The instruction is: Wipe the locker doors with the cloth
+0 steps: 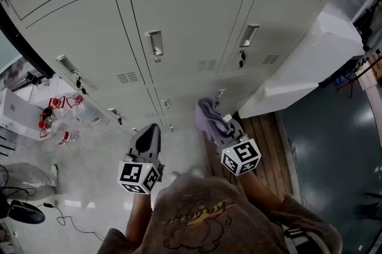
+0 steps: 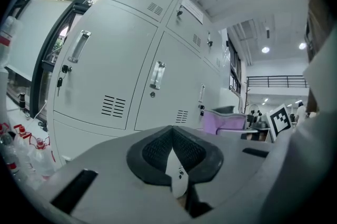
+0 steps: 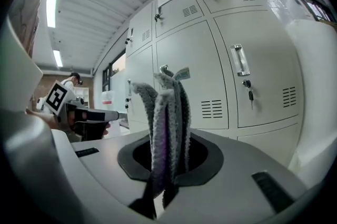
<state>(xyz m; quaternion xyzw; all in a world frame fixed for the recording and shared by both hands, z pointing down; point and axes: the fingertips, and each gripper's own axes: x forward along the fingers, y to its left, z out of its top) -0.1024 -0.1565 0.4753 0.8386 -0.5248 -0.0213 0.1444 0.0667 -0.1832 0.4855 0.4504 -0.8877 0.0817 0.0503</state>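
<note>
A bank of pale grey locker doors [image 1: 191,20] fills the upper part of the head view, each with a metal handle [image 1: 154,43] and a vent. My right gripper [image 1: 222,127] is shut on a folded lilac cloth [image 1: 208,114], which sticks up between its jaws [image 3: 167,128] and is held short of the lockers [image 3: 195,80]. My left gripper [image 1: 147,140] hangs to the left of it, shut with nothing in it; the jaws meet in the left gripper view [image 2: 172,152]. From there the cloth [image 2: 225,122] shows at the right.
A white block [image 1: 310,61] leans against the lockers at the right, above wooden slats [image 1: 265,139]. Bottles with red caps [image 1: 59,121] stand on the floor at the left. A black cable [image 1: 65,217] lies on the floor. A person stands far off [image 3: 71,83].
</note>
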